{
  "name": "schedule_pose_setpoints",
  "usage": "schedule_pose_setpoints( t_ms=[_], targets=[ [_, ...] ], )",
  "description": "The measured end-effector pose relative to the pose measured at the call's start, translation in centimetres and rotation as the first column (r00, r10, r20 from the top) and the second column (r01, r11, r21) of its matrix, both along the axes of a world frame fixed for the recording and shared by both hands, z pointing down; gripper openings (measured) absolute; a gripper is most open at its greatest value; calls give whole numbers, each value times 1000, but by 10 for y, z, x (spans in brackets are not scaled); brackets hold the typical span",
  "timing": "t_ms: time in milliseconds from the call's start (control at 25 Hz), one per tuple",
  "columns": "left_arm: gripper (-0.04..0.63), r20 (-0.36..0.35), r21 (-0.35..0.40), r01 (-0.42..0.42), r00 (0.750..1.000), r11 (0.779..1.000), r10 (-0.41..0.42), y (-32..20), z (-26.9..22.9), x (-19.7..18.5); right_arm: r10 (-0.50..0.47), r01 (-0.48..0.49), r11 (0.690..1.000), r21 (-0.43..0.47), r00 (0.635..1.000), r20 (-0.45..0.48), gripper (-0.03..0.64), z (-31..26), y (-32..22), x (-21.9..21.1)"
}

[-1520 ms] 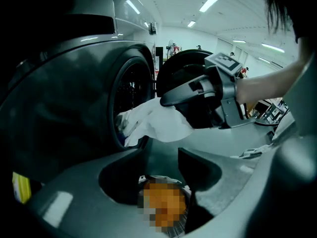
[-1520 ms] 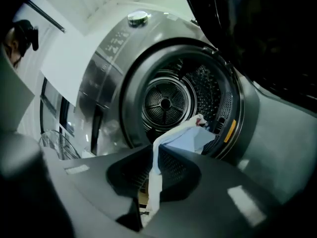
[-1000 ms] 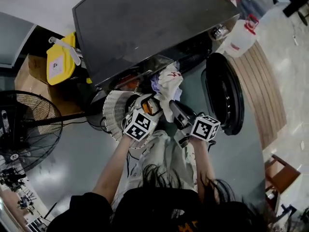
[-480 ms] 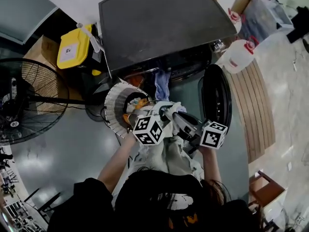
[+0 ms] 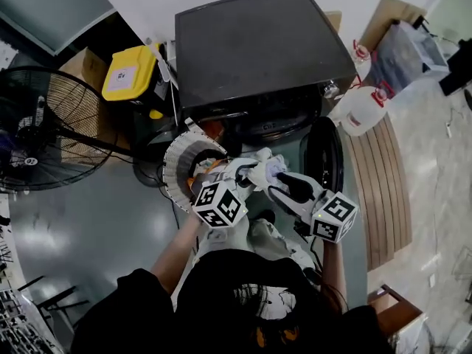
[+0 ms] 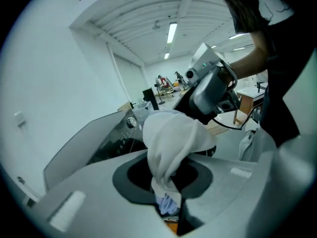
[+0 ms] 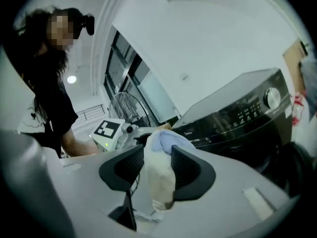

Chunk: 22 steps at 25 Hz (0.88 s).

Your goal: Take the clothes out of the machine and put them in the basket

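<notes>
A white and pale-blue garment hangs between both grippers, in front of the dark washing machine. The machine's round door stands open. My left gripper is shut on the garment's white cloth. My right gripper is shut on another fold, with pale-blue cloth bunched at the top. The white slatted basket stands on the floor left of the machine's opening, with orange cloth inside. The garment is held just to the basket's right. The right gripper's body shows beyond the cloth.
A large floor fan stands at the left. A yellow container and a cardboard box sit beside the machine. White jugs and a wooden slatted board lie to the right. More pale cloth drapes below the grippers.
Both grippers have drawn the garment back from the machine's opening toward the person and the basket. The blue cloth that trailed out of the drum is now bunched between the grippers.
</notes>
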State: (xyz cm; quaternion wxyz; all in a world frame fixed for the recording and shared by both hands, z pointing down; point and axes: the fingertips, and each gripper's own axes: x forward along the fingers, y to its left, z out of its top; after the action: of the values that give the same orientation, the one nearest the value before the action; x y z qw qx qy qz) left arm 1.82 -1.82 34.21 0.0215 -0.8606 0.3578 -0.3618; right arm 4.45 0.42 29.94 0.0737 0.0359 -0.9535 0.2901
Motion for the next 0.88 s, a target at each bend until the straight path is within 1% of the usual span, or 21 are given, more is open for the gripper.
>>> schedule_pose_setpoints(
  t_ms=[120,200,280,360,400,480,600,680,760,840,880],
  targets=[
    [69,-30,51,65,997,997,-64,-5,-31,-14,19,-4,992,125,993,-117,216,14,-7,12],
    [69,-45,84,100,994,991,-97,-4,-52,-21,37,11,977,213,975,-219,250,30,-11,17],
    [69,-51,114,128,991,985,-123,-1,-71,-29,28,55,962,268,955,-296,290,47,-9,16],
    [69,-48,140,151,988,979,-145,4,-87,-37,-6,109,953,284,940,-341,339,62,-4,7],
    [69,-42,151,160,987,975,-156,7,-94,-41,-31,139,949,282,934,-355,353,70,0,2],
    [69,-29,171,179,984,969,-176,14,-107,-48,-87,200,942,270,921,-379,379,87,8,-11],
    [69,-27,200,217,976,955,-216,28,-128,-62,-145,272,925,264,897,-418,397,119,20,-30],
    [69,-40,225,253,967,941,-250,39,-143,-74,-154,300,915,269,877,-456,409,138,24,-43],
    [69,-57,254,294,956,922,-289,51,-161,-89,-134,304,910,282,859,-494,410,154,25,-57],
    [69,-68,280,331,943,901,-325,65,-180,-105,-110,294,910,294,852,-511,411,165,24,-75],
    [69,-62,292,341,939,893,-338,71,-190,-112,-101,285,912,295,854,-511,410,168,24,-86]
  ],
)
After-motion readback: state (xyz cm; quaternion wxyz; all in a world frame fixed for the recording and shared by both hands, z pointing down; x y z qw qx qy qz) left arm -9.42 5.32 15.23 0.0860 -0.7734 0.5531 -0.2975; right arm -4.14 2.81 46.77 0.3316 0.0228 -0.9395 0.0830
